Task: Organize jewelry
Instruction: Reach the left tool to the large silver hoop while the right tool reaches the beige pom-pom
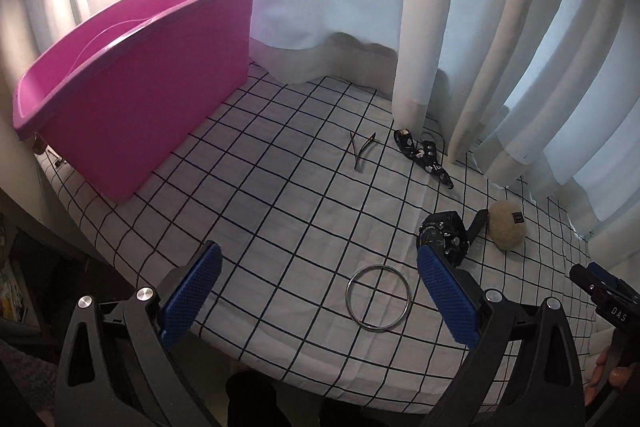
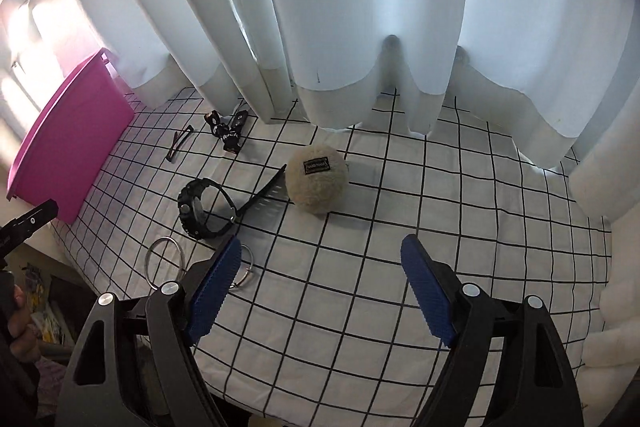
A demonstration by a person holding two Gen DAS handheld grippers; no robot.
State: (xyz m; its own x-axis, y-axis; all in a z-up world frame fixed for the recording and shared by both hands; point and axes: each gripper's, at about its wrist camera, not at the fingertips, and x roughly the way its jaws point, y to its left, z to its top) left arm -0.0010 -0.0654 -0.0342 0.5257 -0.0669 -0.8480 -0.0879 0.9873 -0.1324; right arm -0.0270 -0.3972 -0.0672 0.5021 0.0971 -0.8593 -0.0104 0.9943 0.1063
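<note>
Jewelry lies on a white cloth with a black grid (image 1: 280,195). A silver bangle (image 1: 378,297) rests just ahead of my left gripper (image 1: 318,259), which is open and holds nothing. A black watch (image 1: 444,235) sits beside its right finger, next to a fuzzy beige ball (image 1: 507,230). Farther back lie a thin hair clip (image 1: 362,151) and a black patterned strap (image 1: 424,155). My right gripper (image 2: 322,247) hovers open and bare over the cloth, short of the ball (image 2: 317,183) and right of the watch (image 2: 204,203). A second ring (image 2: 246,267) peeks from behind its left finger, beside the bangle (image 2: 165,259).
A tall pink bin (image 1: 132,87) stands at the back left of the cloth. White curtains (image 2: 360,27) hang along the far edge and drape onto it. The table's near-left edge (image 2: 80,267) drops off to clutter below. A hand (image 2: 20,331) holds the left gripper's handle.
</note>
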